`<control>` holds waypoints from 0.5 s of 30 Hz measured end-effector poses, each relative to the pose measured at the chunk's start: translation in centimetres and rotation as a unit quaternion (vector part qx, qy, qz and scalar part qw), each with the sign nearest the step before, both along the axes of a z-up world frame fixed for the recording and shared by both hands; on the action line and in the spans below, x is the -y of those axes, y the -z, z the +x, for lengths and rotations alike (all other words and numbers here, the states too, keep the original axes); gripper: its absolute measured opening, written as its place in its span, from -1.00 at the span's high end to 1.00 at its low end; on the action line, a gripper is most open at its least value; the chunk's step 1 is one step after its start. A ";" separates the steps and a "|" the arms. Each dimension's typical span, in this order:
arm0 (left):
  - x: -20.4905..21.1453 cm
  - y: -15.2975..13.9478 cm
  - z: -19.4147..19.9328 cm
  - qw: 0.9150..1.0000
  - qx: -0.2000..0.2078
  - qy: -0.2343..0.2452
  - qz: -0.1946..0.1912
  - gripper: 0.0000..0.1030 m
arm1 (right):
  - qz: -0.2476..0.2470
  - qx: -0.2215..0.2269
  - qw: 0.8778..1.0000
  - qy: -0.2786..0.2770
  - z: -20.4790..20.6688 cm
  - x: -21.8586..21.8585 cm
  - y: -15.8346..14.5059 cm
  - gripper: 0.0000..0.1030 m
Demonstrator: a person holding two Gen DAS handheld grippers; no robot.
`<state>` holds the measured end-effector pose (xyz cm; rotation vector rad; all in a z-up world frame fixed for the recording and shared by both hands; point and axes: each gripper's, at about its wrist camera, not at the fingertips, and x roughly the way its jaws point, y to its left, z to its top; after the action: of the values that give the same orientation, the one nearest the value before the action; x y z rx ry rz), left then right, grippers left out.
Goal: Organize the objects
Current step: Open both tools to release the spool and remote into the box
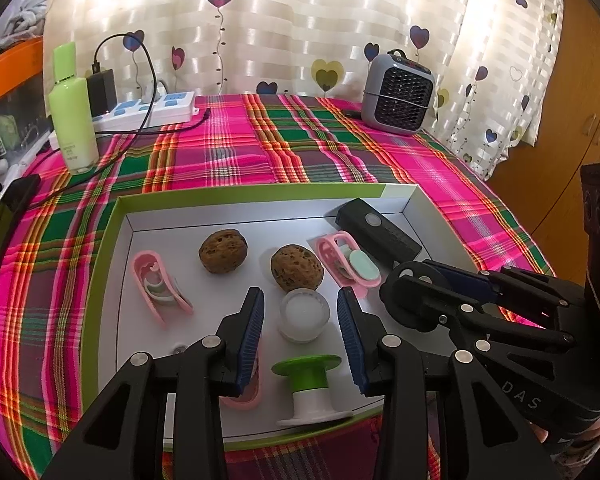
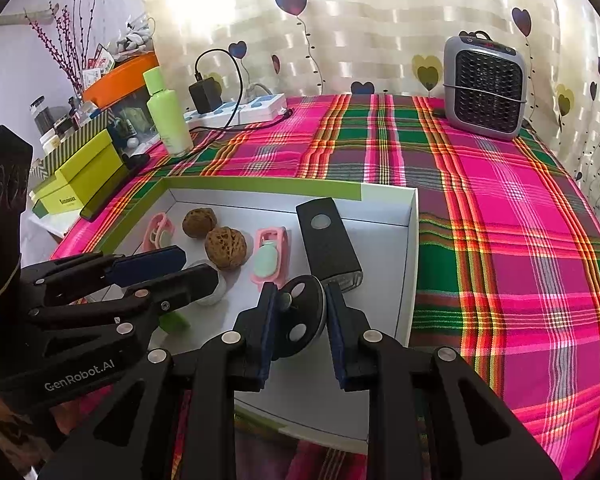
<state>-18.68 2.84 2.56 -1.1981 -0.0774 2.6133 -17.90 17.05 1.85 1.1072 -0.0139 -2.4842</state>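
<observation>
A shallow white box with a green rim (image 1: 260,192) (image 2: 260,186) lies on the plaid cloth. It holds two walnuts (image 1: 223,250) (image 1: 297,268), pink holders with mint pieces (image 1: 158,286) (image 1: 350,260), a black oblong device (image 1: 376,232) (image 2: 328,240), a small white jar (image 1: 303,314) and a green-and-white spool (image 1: 310,380). My left gripper (image 1: 300,300) (image 2: 198,264) hovers open over the jar, its pads clear of it. At the box's right side my right gripper (image 2: 300,290) (image 1: 416,280) is shut on a black disc (image 2: 304,314) with pale round spots.
A green bottle (image 1: 74,120), a power strip with a plugged charger and cable (image 1: 148,108) and a grey heater (image 1: 398,94) stand at the back of the table. A dark phone (image 1: 4,224) lies at the left edge. Yellow-green boxes (image 2: 80,176) sit off to the left.
</observation>
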 end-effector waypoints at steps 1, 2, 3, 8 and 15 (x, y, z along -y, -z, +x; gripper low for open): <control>0.0 0.1 -0.1 1.000 0.002 -0.001 -0.002 0.27 | 0.002 0.000 1.000 0.000 0.0 0.1 0.0 0.52; 0.0 0.2 -0.1 1.000 0.004 -0.001 -0.001 0.24 | 0.004 -0.001 1.000 0.000 0.0 0.1 0.0 0.50; 0.1 0.2 0.0 1.000 0.003 -0.001 0.000 0.23 | 0.006 -0.001 1.000 -0.001 0.1 0.2 0.0 0.49; 0.1 0.1 0.2 1.000 0.002 -0.007 -0.004 0.12 | 0.009 -0.003 1.000 -0.002 0.2 0.4 0.0 0.35; 0.6 -0.4 0.6 1.000 -0.003 -0.015 -0.005 0.11 | 0.020 -0.012 1.000 0.001 0.5 0.5 -0.2 0.19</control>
<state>-18.07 2.27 2.96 -1.2028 -0.0813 2.6457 -17.36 16.51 2.06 1.0937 0.0433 -2.5098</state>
